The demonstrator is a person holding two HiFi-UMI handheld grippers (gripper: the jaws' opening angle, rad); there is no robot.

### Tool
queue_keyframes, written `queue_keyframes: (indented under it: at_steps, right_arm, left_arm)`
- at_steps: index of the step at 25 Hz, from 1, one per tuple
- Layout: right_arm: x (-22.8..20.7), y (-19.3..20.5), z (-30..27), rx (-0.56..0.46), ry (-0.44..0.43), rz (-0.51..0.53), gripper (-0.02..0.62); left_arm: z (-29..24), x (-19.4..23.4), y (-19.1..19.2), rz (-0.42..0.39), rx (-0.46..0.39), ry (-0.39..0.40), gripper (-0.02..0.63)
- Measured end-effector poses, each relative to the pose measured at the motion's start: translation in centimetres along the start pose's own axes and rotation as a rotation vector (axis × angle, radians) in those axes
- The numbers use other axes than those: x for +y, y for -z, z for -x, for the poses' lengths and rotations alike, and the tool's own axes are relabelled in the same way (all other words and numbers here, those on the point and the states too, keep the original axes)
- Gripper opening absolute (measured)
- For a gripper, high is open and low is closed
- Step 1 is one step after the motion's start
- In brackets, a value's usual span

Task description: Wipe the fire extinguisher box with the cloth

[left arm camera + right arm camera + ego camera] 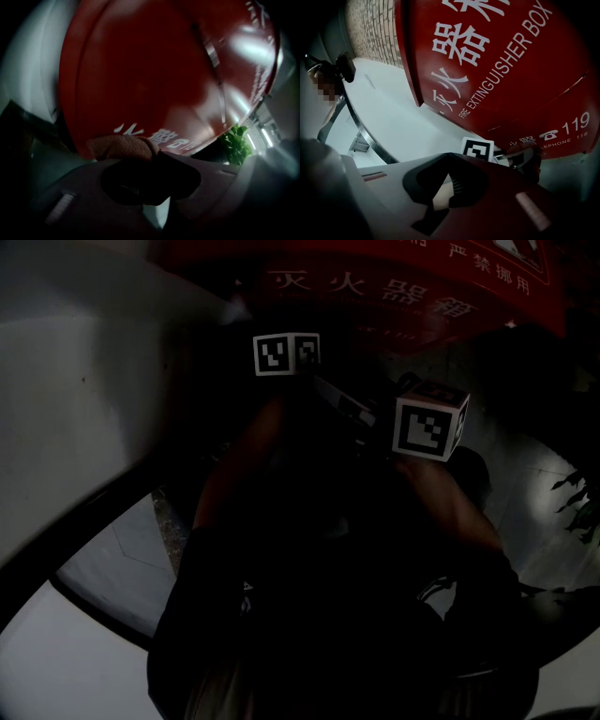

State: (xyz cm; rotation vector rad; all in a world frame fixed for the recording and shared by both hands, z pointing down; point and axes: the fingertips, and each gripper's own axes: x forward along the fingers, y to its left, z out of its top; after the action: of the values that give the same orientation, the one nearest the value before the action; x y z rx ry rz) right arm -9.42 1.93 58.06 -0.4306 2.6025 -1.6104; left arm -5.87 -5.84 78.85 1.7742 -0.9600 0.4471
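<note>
Standing straight ahead of both grippers, the glossy red metal fire extinguisher box (150, 79) is nearest the left gripper (151, 158), whose jaws pinch a brown fuzzy cloth (123, 146) just at the box's lettered front. The right gripper (449, 158) has its jaws together, empty.

dim light overall. pale glossy floor (539, 488). white curved wall (66, 409) edged by a dark band (84, 521). small-tiled wall (370, 26). green leafy plant (236, 143) nearby.
</note>
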Motion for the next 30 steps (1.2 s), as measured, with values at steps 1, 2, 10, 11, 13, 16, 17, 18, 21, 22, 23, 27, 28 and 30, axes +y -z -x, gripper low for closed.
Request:
queue_keyframes:
  at_steps: [1, 2, 10, 11, 13, 16, 17, 18, 21, 22, 23, 27, 28, 30]
  right_arm:
    - [-0.1, 0.0, 0.0, 0.0, 0.003, -0.002, 0.0]
    - [-0.2, 0.2, 0.0, 0.004, 0.007, -0.004, 0.0]
    - [-1.5, 0.9, 0.0, 0.034, 0.02, -0.027, 0.0]
    - [-1.6, 0.7, 0.4, 0.029, 0.021, -0.036, 0.0]
    - [-1.7, 0.7, 0.8, 0.016, 0.019, -0.061, 0.0]
    - [-1.0, 0.6, 0.9, 0.008, -0.024, -0.087, 0.0]
    - [-0.7, 0.5, 0.9, 0.011, -0.037, -0.087, 0.0]
    - [-0.5, 0.6, 0.9, 0.018, -0.046, -0.083, 0.0]
    - [0.6, 1.1, 0.9, 0.052, -0.081, -0.048, 0.0]
    - [1.1, 1.3, 0.8, 0.064, -0.101, -0.036, 0.0]
    - [1.4, 1.4, 0.7, 0.078, -0.122, -0.03, 0.0]
    - [2.0, 2.5, 1.7, 0.114, -0.126, -0.045, 0.0]
    - [2.0, 2.7, 1.8, 0.116, -0.112, -0.025, 0.0]
    - [1.9, 2.8, 1.7, 0.119, -0.091, 0.012, 0.0]
  left_arm:
    - [0.4, -0.3, -0.2, -0.012, 0.005, 0.006, 0.103]
    - [0.8, -0.5, -0.3, -0.017, 0.01, 0.011, 0.101]
    - [3.8, -2.9, -2.6, -0.051, -0.012, 0.045, 0.103]
    - [4.0, -3.6, -3.0, -0.048, -0.028, 0.066, 0.103]
    - [4.5, -4.8, -3.4, -0.042, -0.051, 0.103, 0.103]
    - [5.6, -6.2, -3.9, -0.072, -0.067, 0.144, 0.103]
    - [5.9, -6.5, -4.1, -0.084, -0.071, 0.157, 0.103]
    - [6.1, -6.8, -4.3, -0.093, -0.075, 0.166, 0.103]
    - [6.8, -7.5, -4.7, -0.116, -0.086, 0.184, 0.103]
    - [7.3, -7.6, -5.0, -0.129, -0.096, 0.184, 0.103]
    - [7.8, -7.8, -5.4, -0.143, -0.108, 0.182, 0.103]
    - [8.3, -9.7, -5.5, -0.198, -0.104, 0.21, 0.103]
    - [8.5, -10.5, -5.4, -0.22, -0.095, 0.227, 0.103]
    - [9.4, -11.9, -5.7, -0.26, -0.096, 0.259, 0.103]
